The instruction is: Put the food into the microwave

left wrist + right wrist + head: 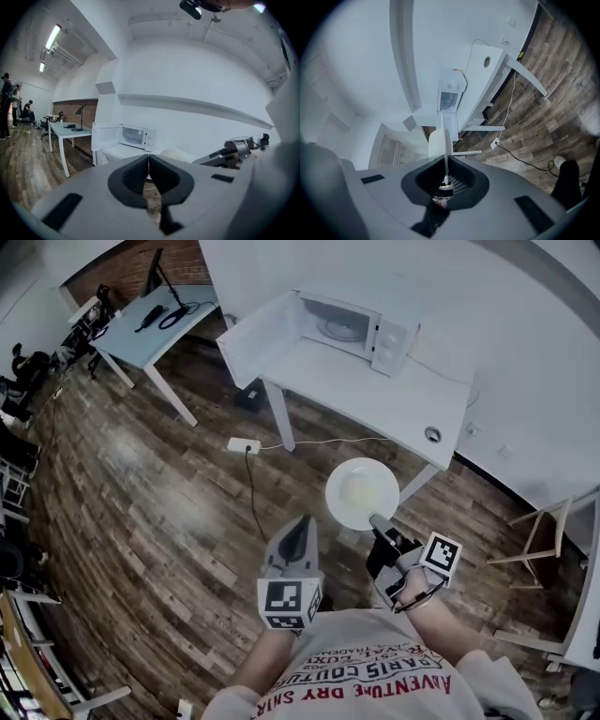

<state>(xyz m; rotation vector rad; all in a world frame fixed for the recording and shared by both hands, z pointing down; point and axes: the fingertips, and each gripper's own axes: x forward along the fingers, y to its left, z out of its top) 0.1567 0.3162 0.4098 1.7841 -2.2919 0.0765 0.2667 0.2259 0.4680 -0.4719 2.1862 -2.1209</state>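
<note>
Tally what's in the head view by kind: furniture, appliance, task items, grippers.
tables: 2, the white table and the far table
microwave: 1, door open
plate: 1, rim clamped in the right gripper
food: 1, pale portion on the plate
grippers: 2, the left gripper shut and empty
total: 7

Grey left gripper [302, 522] and right gripper [376, 520]; printed T-shirt [375, 677].

Held forward side by side, the left gripper [298, 531] was closed and empty; the right gripper [375, 519] clamped a plate [361, 493] by its rim.
</note>
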